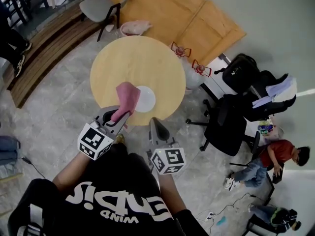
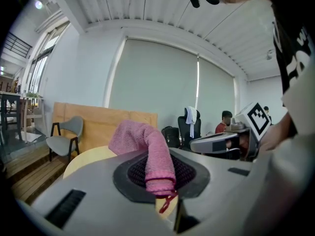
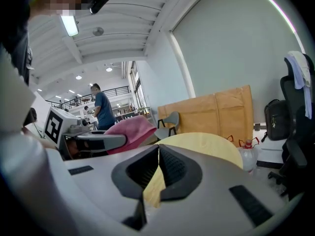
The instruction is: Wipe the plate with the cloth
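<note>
Looking through the head view, I find the white plate (image 1: 145, 99) on the round wooden table (image 1: 133, 63); neither gripper view catches it. My left gripper (image 2: 162, 181) clamps the pink cloth (image 1: 127, 96) at the plate's left edge. My right gripper (image 3: 157, 156) is closed and empty, and both tilt slightly down.

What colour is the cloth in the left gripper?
The cloth is pink, clearest in the left gripper view.

Bright ceiling lights, fisheye edges, sharp
</note>
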